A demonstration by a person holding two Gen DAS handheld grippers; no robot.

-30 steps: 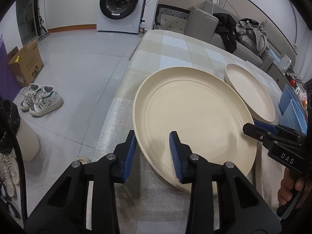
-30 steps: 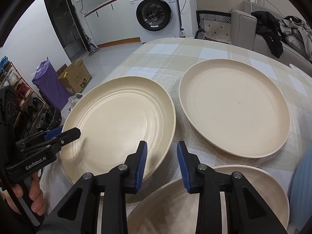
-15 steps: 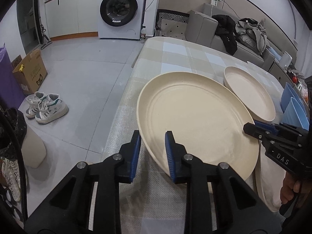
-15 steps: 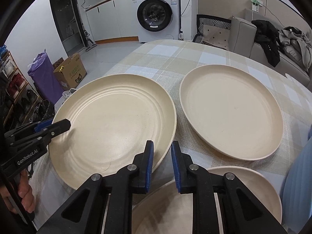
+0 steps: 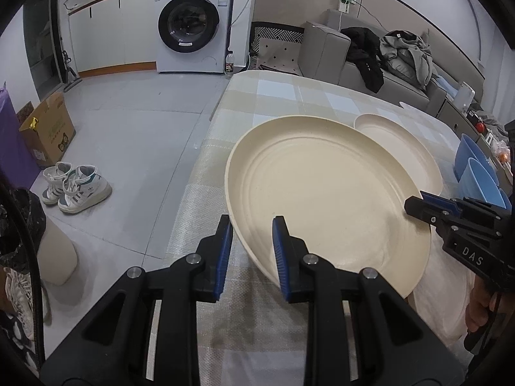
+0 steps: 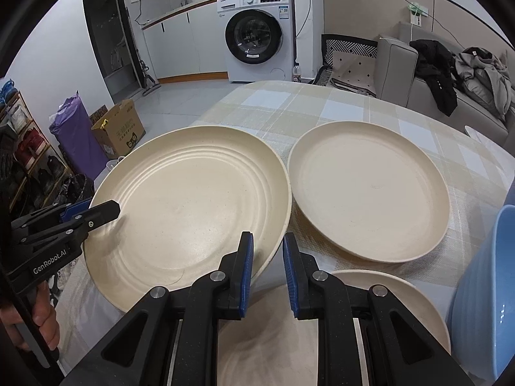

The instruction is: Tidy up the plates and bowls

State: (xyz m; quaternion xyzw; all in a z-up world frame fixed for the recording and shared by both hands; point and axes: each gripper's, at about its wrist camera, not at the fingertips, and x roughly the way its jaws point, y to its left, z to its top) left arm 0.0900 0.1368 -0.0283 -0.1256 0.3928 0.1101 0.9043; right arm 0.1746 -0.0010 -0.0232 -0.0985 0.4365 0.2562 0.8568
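— Cream-coloured, round, with concentric ridges: that large ridged plate (image 6: pixel 190 206) is the one both tools have hold of, yes?

— Yes. The left gripper (image 5: pixel 251 251) has its blue-padded fingers (image 5: pixel 225 251) pinched on the plate's near-left rim, one pad under and one over. The right gripper (image 6: pixel 267 273) does the same on the opposite edge, its jaws closed on the rim with the plate's lip running between them.

— Where does the plate sit?

— Over the left part of the checked beige-and-white tablecloth (image 6: pixel 322 109), tilted in the left wrist view, its left rim raised off the cloth. Whether its far side touches the table I cannot tell.

— And the other dishes?

— A second smooth cream plate (image 6: pixel 367 189) lies flat just to the right of the ridged one, their rims nearly touching. A third cream plate (image 6: pixel 370 305) lies directly under the right gripper, nearest that camera. At the far right edge stands a light blue bowl (image 6: pixel 482 289), and the left camera shows two of these blue bowls (image 5: pixel 479 173) side by side beyond the right tool.

— Anything around the table?

— A white front-loading washing machine (image 5: pixel 193 25) against the back wall, a grey sofa (image 5: pixel 354 54) heaped with clothes, a cardboard box (image 5: pixel 48 128) and a pair of white trainers (image 5: pixel 77 186) on the grey floor.
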